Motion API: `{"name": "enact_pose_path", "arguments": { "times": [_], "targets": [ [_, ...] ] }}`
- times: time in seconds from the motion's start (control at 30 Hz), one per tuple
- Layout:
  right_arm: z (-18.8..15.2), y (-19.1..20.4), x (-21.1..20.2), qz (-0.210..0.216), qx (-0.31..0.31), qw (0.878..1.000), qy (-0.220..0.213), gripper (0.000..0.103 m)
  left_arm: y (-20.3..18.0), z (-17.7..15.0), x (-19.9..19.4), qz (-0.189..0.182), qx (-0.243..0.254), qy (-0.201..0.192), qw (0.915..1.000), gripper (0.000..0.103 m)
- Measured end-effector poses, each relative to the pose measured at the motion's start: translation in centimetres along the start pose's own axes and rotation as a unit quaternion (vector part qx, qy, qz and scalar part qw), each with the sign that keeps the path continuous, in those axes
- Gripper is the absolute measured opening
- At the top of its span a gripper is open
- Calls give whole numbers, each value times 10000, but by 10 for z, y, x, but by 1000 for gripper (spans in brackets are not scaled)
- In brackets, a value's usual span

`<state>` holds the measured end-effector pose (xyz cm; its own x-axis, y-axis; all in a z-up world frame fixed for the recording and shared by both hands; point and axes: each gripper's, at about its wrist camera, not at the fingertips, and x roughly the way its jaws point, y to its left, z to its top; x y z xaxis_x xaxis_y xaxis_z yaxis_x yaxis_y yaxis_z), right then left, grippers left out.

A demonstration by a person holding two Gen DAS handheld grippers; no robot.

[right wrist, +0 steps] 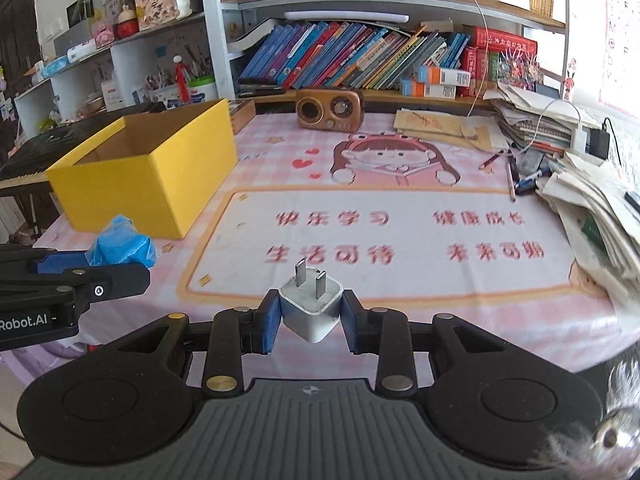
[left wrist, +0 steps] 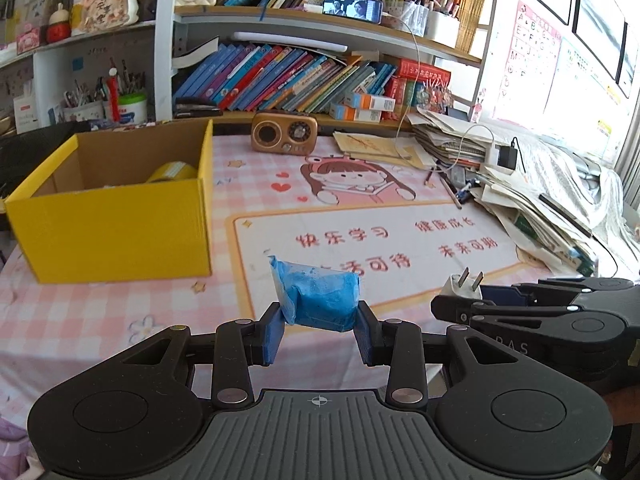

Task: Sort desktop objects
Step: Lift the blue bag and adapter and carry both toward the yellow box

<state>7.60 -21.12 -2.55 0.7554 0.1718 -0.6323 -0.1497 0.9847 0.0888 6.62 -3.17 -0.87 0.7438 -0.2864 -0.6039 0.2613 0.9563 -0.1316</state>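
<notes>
In your left wrist view, your left gripper (left wrist: 319,330) has its jaws closed on a crumpled blue packet (left wrist: 318,297), held above the pink checked desk mat (left wrist: 100,320). The open yellow box (left wrist: 116,216) stands ahead and to the left, with a yellow roll (left wrist: 172,171) lying inside it — your right gripper (left wrist: 460,304) comes in from the right edge, the prongs of a white charger plug (left wrist: 464,282) showing at its tip. In your right wrist view, your right gripper (right wrist: 308,322) has its jaws clamped on the white charger plug (right wrist: 311,306), prongs pointing up and away, above the desk mat (right wrist: 480,312). Your left gripper (right wrist: 100,276) sits at the left edge with the blue packet (right wrist: 122,245) between its fingers, near the yellow box (right wrist: 152,176).
</notes>
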Motion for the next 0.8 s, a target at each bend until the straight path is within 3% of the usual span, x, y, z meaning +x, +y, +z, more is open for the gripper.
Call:
{"name": "enact_pose_path", "arguments": {
  "times": [0.3, 0.8],
  "targets": [
    [-23, 36, -11, 111, -43, 9998, 189, 30, 20, -22, -24, 8, -115, 111, 9999, 36],
    [-26, 80, -6, 455, -347, 9978, 326, 30, 59, -37, -51, 322, -451, 72, 9984, 36]
  ]
}}
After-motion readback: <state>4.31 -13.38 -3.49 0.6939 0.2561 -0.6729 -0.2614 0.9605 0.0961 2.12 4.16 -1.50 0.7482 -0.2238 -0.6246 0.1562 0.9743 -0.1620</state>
